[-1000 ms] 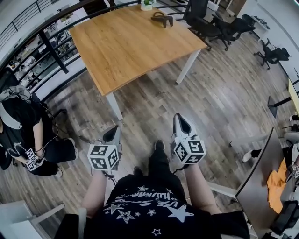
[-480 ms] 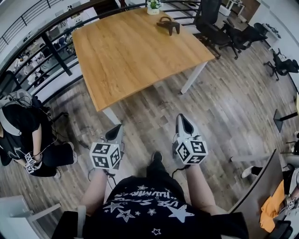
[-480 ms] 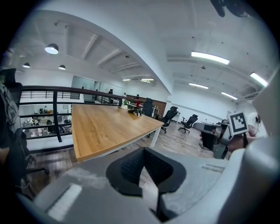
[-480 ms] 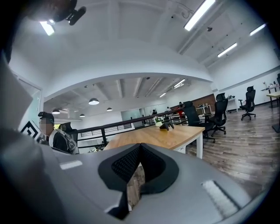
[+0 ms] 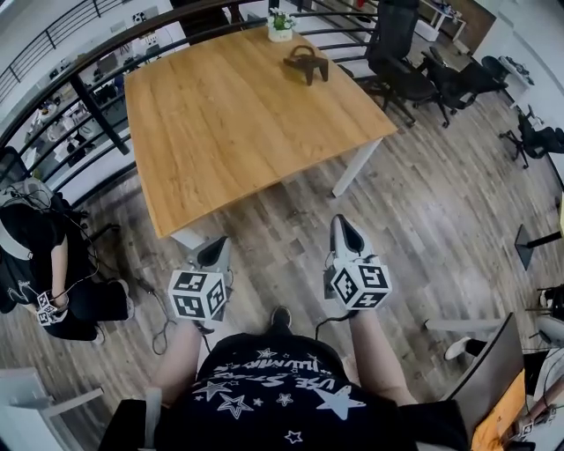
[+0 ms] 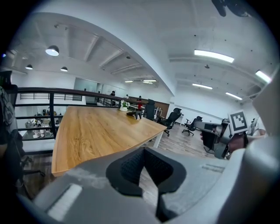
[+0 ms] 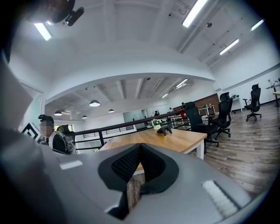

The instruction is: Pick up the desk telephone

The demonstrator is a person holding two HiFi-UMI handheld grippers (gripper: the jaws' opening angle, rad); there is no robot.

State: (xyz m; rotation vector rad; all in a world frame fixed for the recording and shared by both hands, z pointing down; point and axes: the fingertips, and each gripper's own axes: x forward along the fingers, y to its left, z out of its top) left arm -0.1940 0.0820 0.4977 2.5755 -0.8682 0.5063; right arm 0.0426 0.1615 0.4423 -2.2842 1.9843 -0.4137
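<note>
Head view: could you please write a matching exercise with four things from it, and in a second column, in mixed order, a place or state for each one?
Things:
1. desk telephone
2. potted plant
3. black office chair
4. right gripper

Places or states:
A. stands on the floor, to the right of the table
B. shut, over the floor, short of the table
C. at the table's far edge, in a white pot
D. dark, on the table top near its far end

Pairs: 1-D, 2-C, 3-A, 4-B

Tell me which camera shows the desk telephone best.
The head view: the desk telephone sits clear from above at the far end of the table, near a potted plant. Both gripper views show it only as a tiny dark shape far off.
</note>
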